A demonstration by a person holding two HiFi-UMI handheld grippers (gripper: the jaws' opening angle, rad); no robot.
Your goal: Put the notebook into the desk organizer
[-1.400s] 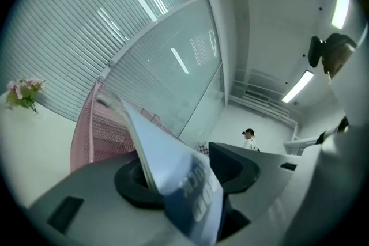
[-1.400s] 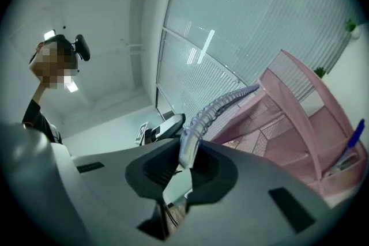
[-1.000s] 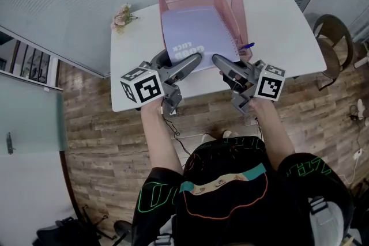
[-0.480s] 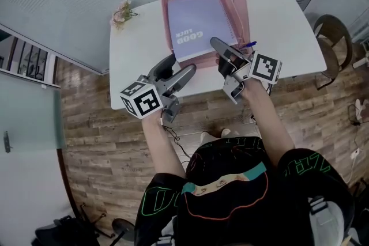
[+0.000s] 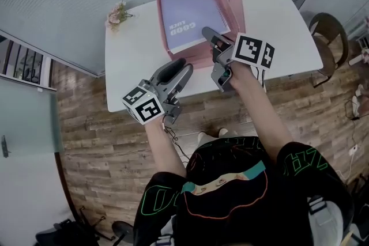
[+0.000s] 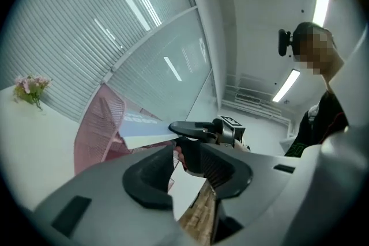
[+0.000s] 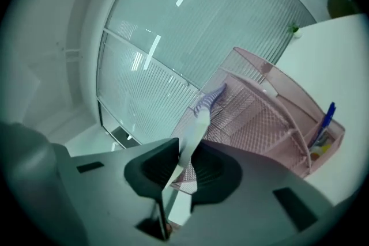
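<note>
the main risk, as i judge it, is the notebook (image 5: 192, 14) dropping badly. the right gripper (image 5: 211, 37) is holding up its near edge alone, and its fingers are beginning to open while pinching that edge. if the near edge is sitting over the front lip of the desk organizer (image 5: 237, 0) and not inside it, the notebook may be ending up propped on the lip or sliding back onto the tabletop (image 5: 132, 57). its spiral side is running close along the organizer's right wall, so it could be catching on the mesh there. a push forward to seat it might also be shoving the light pink organizer across the tabletop.

the notebook is lying in the organizer's wide tray, far end down, near end tilting up. its near edge is passing edge-on between the right fingers, touching both pads. the left gripper (image 5: 184, 65) is hanging over the tabletop's near edge, well apart from the notebook. its fingers are closing with nothing between them and a gap showing.
</note>
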